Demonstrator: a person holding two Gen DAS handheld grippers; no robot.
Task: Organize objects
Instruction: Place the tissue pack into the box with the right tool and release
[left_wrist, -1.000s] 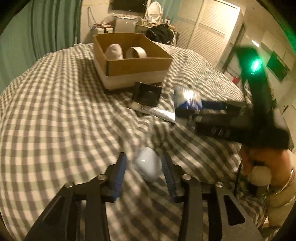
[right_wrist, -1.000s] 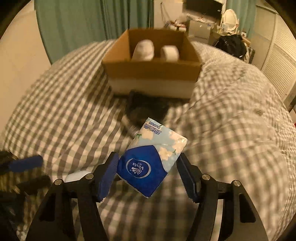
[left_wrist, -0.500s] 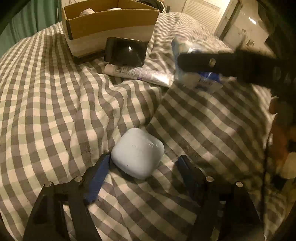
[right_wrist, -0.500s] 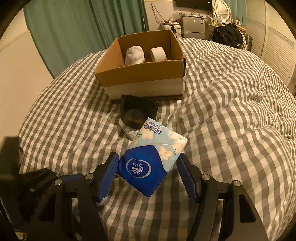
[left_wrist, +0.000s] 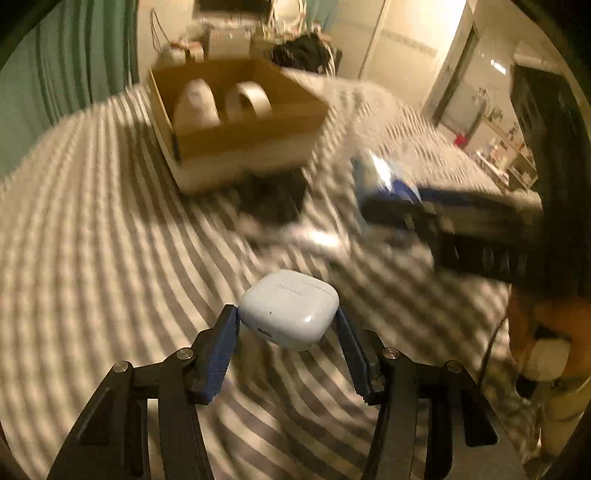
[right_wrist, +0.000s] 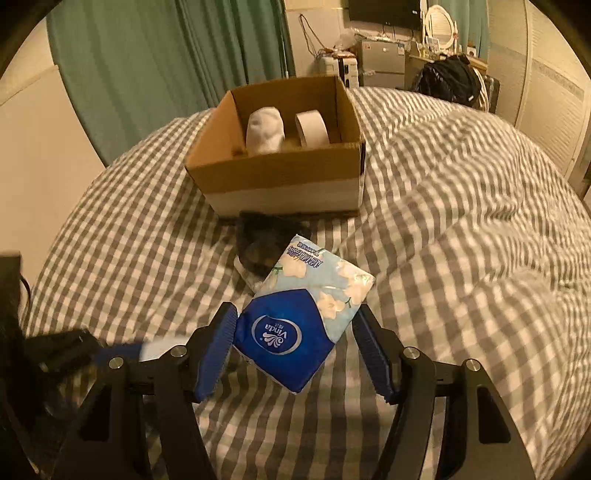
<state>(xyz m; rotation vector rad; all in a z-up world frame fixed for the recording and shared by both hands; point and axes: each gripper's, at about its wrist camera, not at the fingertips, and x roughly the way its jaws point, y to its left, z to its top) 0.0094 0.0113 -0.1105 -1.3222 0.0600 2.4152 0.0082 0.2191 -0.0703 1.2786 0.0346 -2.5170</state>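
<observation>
My left gripper is shut on a white earbuds case and holds it above the checked bedcover. My right gripper is shut on a blue and white tissue pack, also lifted; the pack shows blurred in the left wrist view. An open cardboard box stands ahead on the bed, also in the left wrist view. It holds a white rolled sock and a tape roll.
A black object and a white tube lie on the bedcover just in front of the box. Green curtains hang behind on the left. A cluttered desk and black bag stand at the back.
My left gripper closed on the earbuds case and lifted it off the bedcover, swinging toward the box. My right gripper kept hold of the tissue pack, nearly still.
</observation>
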